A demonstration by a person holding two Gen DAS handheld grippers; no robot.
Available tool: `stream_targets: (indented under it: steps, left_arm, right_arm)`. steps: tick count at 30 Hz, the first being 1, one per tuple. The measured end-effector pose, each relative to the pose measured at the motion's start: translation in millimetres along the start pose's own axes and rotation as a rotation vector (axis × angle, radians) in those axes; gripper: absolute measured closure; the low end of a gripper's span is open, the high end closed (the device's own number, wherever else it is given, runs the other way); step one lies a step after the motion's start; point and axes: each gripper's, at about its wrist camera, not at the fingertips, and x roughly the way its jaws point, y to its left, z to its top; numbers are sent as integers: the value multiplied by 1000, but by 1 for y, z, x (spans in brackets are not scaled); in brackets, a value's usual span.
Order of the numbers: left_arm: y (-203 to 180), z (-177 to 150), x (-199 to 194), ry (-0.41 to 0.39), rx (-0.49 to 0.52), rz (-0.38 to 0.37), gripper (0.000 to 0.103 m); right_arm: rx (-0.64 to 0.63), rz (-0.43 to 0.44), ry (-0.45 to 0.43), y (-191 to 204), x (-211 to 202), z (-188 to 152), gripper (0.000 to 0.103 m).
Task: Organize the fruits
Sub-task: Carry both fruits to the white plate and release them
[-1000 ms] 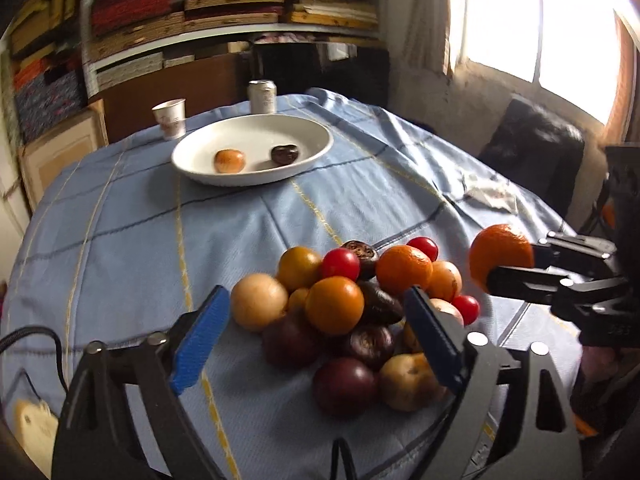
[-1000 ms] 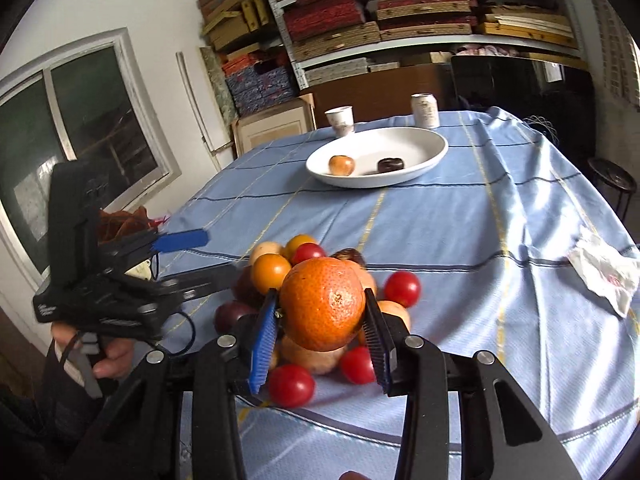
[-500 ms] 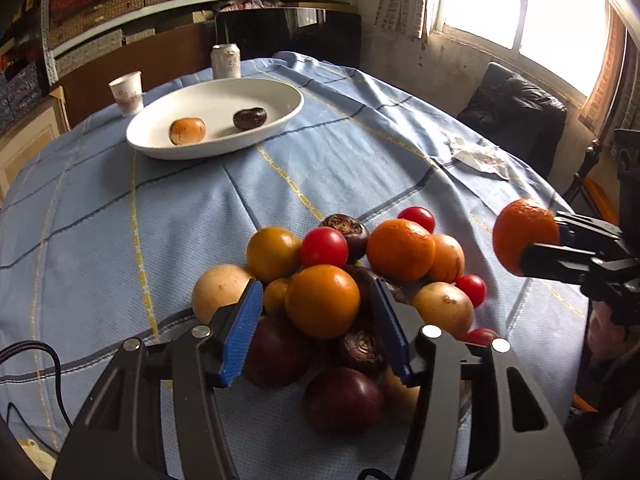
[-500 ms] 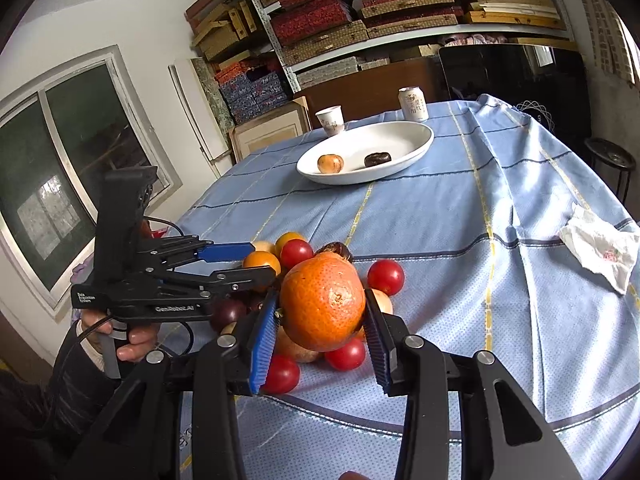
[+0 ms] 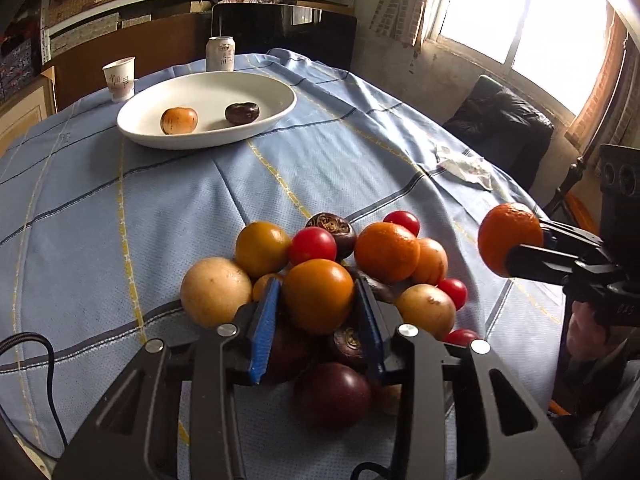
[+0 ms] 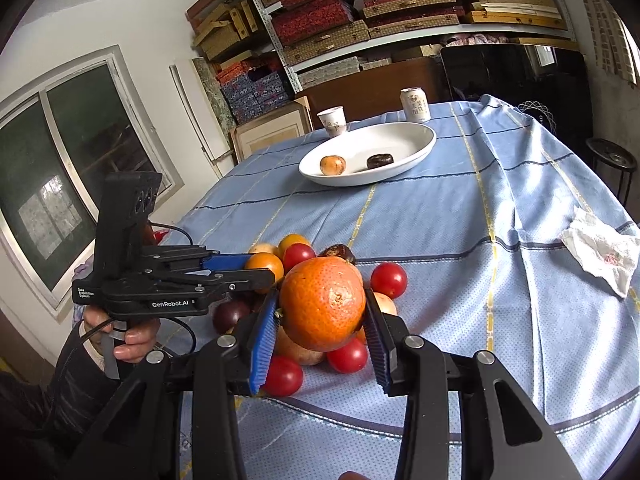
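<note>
The fingers (image 5: pixel 262 326) of the left gripper (image 5: pixel 318 322), wide open a second ago and set back from the heap, have come forward and narrowed until their blue pads sit against both flanks of a smooth round orange fruit (image 5: pixel 318 296) at the top of the pile of mixed fruits (image 5: pixel 340 280). Whether they are pressing it firmly or only touching cannot be told, and the fruit has not left the heap. The right gripper (image 6: pixel 322 334) has not changed its hold: its fingers are closed on a large dimpled orange mandarin (image 6: pixel 322 304), carried in the air just beside the pile, on the side nearer the window in the left wrist view.

The pile lies on the near part of the bench under a blue checked tablecloth (image 5: pixel 160 200). The white oval ceramic dish (image 5: pixel 280 92) stands well apart at the far end, holding one small tan-orange fruit (image 5: pixel 179 120) and one dark brown fruit (image 5: pixel 241 113).

So the work appears to be moving from one fruit in hand to two. The likely next step is lifting the left fruit clear; since it rests on dark purple fruits (image 5: pixel 332 396) and against red cherry tomatoes (image 5: pixel 312 245), a careless pull could set the neighbours rolling.
</note>
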Motion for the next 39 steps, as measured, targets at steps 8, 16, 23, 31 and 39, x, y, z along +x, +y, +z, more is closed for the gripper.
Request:
stream_targets:
  steps: [8, 16, 23, 31, 39]
  left_arm:
    - [7, 17, -24, -57, -33, 5, 66]
    - [68, 113, -24, -108, -148, 101, 66]
    - [150, 180, 47, -15, -299, 237, 66]
    - [182, 190, 98, 67, -328, 299, 66]
    - [169, 182, 57, -31, -344, 323, 18]
  right_arm:
    - [3, 41, 23, -2, 8, 33, 62]
    - [11, 42, 60, -23, 76, 134, 62]
    - [18, -41, 152, -40, 176, 177, 62]
    - [9, -55, 200, -46, 225, 180, 61]
    - [-18, -61, 131, -36, 193, 187, 48]
